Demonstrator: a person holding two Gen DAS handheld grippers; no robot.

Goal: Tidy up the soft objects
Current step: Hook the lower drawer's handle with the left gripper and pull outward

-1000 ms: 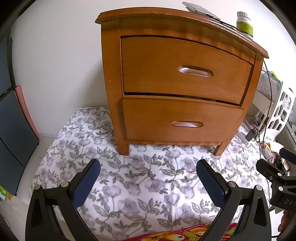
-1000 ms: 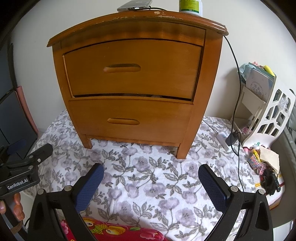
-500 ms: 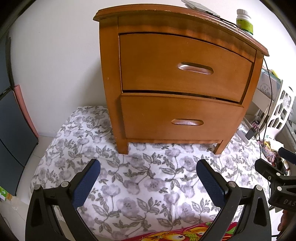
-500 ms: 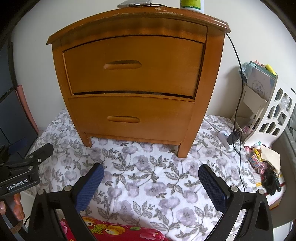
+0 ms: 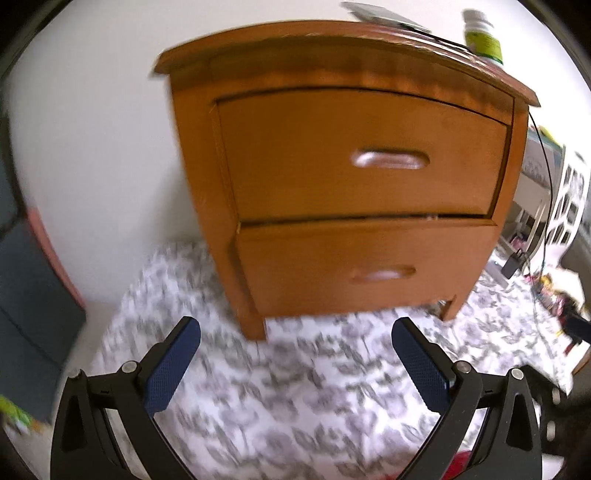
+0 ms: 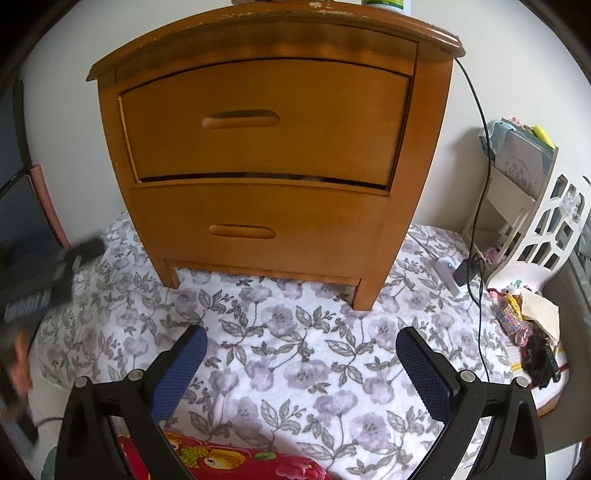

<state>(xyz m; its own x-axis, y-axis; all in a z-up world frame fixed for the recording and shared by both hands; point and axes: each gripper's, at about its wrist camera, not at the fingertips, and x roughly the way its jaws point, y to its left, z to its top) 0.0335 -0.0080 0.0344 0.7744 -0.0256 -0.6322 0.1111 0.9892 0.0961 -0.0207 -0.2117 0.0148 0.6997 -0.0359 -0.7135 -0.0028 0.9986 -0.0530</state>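
A wooden two-drawer nightstand (image 5: 354, 177) (image 6: 266, 147) stands on a white floral quilt (image 6: 295, 354) (image 5: 314, 387). Both drawers are nearly shut, with a thin dark gap under the top one. A red patterned cloth (image 6: 221, 458) lies at the near edge under my right gripper; a sliver of the cloth (image 5: 461, 465) shows in the left wrist view. My left gripper (image 5: 295, 362) is open and empty, facing the lower drawer. My right gripper (image 6: 301, 369) is open and empty above the quilt. The left gripper shows blurred at the right wrist view's left edge (image 6: 48, 280).
A bottle (image 5: 482, 35) and a flat device (image 5: 384, 16) sit on the nightstand top. A black cable (image 6: 476, 177) runs down to a plug. A white shelf rack (image 6: 535, 221) and small clutter (image 6: 528, 325) stand at the right. A dark panel (image 5: 26, 295) is at the left.
The left gripper has swung fast toward the nightstand and its view is now blurred. The right gripper has moved a little closer. Both stay open.
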